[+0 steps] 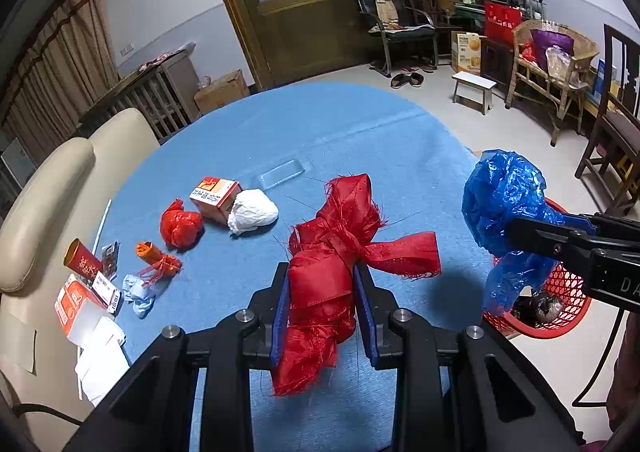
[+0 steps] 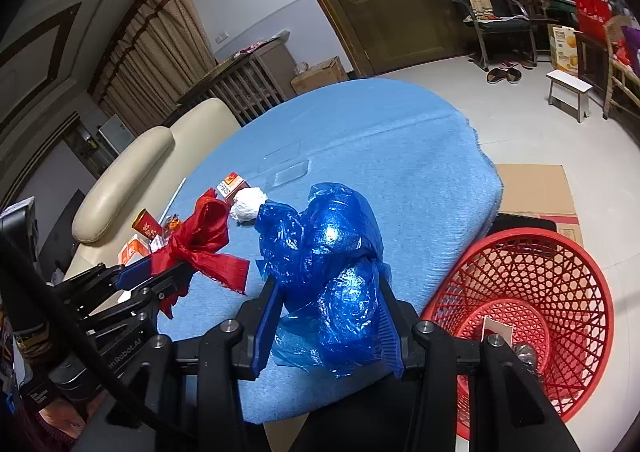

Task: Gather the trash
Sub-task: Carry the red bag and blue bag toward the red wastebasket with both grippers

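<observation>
Gripping a knotted red ribbon bundle, left tool with blue pads pressed on either side of it, frayed tails hanging below and a loose end trailing toward 3 o'clock. Clamped likewise around a crumpled blue plastic bag, right tool, jaws narrow on the wad. Held above the blue-clothed table, both bundles, clear of the cloth as far as can be told. Seen from the left wrist, blue bag at 3 o'clock, hanging over the table's edge just above the red mesh basket. Standing on the floor by the table's edge, that basket, at 4 o'clock in the right wrist view, with a white scrap and a dark lump at its bottom.

Lying on the table at 9 o'clock of the ribbon bundle: a white crumpled paper ball touching an orange-and-white carton, a red plastic wad just beside them, a small orange roll tied with red string, a pale blue glove. Farther toward 8 o'clock, near the table's rim: a red tube, more cartons and white paper. Resting flat at 12 o'clock, a clear plastic piece.
</observation>
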Available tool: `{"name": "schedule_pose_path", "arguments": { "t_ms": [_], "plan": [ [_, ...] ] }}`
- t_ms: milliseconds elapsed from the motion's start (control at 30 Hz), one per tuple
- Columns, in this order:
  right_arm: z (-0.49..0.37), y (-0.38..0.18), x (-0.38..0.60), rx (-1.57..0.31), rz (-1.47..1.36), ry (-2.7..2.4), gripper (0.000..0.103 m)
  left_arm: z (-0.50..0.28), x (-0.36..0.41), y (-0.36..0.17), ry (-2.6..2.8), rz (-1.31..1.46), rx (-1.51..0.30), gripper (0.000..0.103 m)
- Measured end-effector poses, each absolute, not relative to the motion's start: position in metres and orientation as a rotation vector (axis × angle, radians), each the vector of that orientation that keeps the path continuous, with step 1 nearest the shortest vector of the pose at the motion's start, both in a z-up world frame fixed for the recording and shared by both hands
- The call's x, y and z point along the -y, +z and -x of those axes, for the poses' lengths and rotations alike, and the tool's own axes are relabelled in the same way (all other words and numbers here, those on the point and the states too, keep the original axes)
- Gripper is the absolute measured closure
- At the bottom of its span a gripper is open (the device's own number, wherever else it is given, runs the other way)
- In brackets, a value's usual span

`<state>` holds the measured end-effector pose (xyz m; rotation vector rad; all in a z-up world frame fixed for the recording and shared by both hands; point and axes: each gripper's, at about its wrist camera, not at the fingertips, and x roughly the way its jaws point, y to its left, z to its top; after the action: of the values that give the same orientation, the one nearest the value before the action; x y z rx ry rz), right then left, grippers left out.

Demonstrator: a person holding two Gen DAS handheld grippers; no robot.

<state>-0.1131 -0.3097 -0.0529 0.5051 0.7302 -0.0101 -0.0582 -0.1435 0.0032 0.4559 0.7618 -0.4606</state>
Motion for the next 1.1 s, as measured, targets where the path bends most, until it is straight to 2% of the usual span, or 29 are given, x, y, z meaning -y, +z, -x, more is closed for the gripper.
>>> {"name": "schedule_pose_path", "arguments": {
  "t_ms": [1100],
  "plan": [
    [0.165,-0.063,0.376,-0.672,-0.617,-0.135,0.055,0.094,0.238,-0.002,-0.609,-0.606,-0.715,0.071]
  ]
}}
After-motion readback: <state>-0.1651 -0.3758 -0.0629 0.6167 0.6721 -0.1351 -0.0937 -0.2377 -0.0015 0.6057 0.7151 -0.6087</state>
